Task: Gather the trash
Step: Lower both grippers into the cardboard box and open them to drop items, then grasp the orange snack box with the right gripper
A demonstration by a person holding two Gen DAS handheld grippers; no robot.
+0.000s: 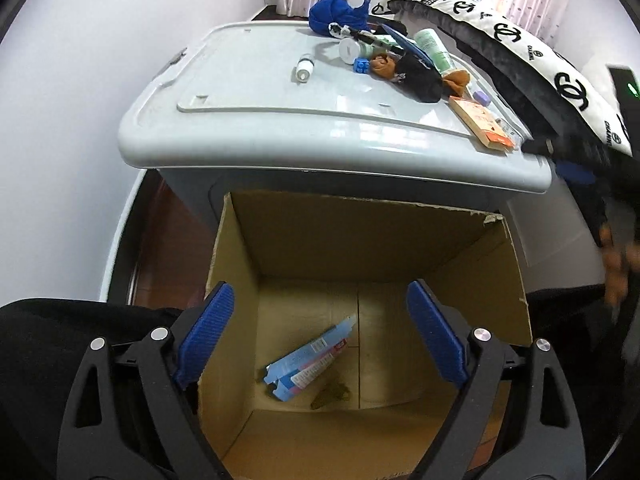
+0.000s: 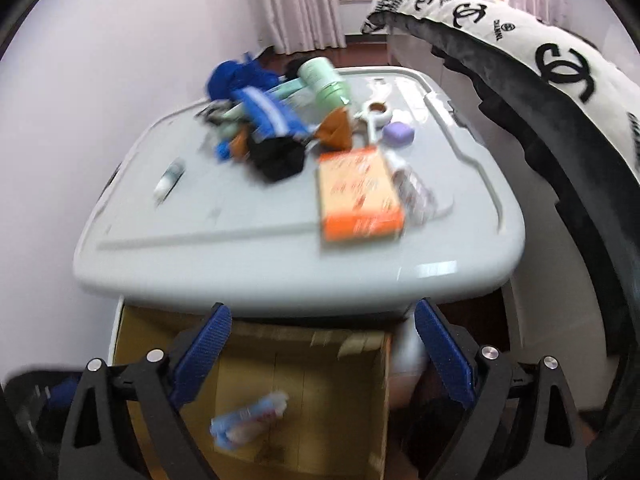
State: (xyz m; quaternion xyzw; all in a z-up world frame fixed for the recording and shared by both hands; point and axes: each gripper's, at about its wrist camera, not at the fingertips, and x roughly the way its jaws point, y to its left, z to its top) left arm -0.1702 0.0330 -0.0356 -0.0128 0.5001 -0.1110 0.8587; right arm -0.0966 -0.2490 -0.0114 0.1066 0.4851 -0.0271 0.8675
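Both the left gripper (image 1: 318,332) and the right gripper (image 2: 322,354) hang over the open cardboard box (image 1: 496,280) with jaws spread wide and nothing between them. On the box floor lies a flattened blue-and-pink carton (image 1: 308,360), its long axis running diagonally, upper end toward the far wall, beside a small brownish scrap (image 1: 332,394). The orange box (image 2: 358,196) rests flat on the grey bin lid (image 2: 240,248).

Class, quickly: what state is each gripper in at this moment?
Left gripper: open, holding nothing, above the brown cardboard box.
Right gripper: open, holding nothing.
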